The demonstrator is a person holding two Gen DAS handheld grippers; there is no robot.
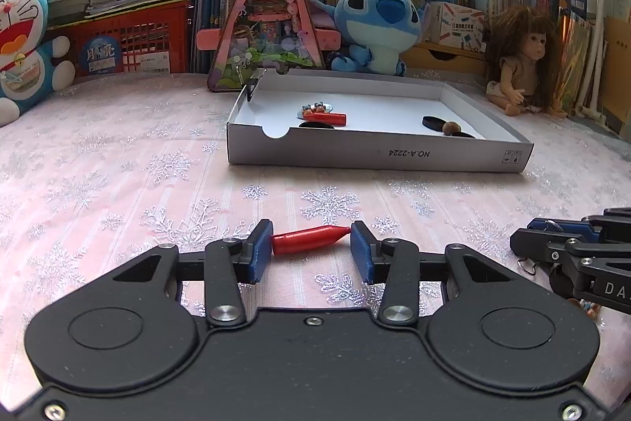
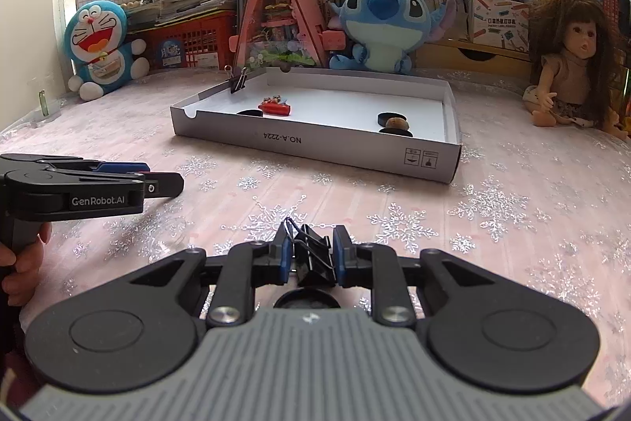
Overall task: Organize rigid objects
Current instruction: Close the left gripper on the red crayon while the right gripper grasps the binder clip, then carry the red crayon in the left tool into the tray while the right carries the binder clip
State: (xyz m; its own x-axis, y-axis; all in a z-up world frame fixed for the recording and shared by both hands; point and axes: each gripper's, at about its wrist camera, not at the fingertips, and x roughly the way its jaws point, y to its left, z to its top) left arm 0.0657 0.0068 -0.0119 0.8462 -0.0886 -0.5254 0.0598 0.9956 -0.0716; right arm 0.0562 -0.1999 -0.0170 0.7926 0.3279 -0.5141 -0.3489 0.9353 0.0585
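Note:
A red crayon-shaped piece point(image 1: 307, 240) lies lengthwise between the blue pads of my left gripper point(image 1: 311, 251), which touch its two ends just above the snowflake tablecloth. My right gripper point(image 2: 311, 245) is shut on a black binder clip point(image 2: 315, 263); a black round disc point(image 2: 305, 302) lies under it. The white cardboard box point(image 1: 378, 154) stands ahead, holding another red piece point(image 1: 329, 118), black discs, a brown nut-like item point(image 1: 449, 127) and a small figure. A second binder clip point(image 2: 236, 81) is clipped to the box's left wall. Each gripper shows in the other's view: right point(image 1: 524, 235), left point(image 2: 169, 180).
Behind the box stand a pink triangular toy house point(image 1: 268, 26), a blue plush point(image 1: 378, 22), a Doraemon plush point(image 2: 102, 46) at the left and a doll point(image 2: 572, 66) at the right. Books and red baskets fill the back. A hand point(image 2: 23, 255) grips the left gripper's handle.

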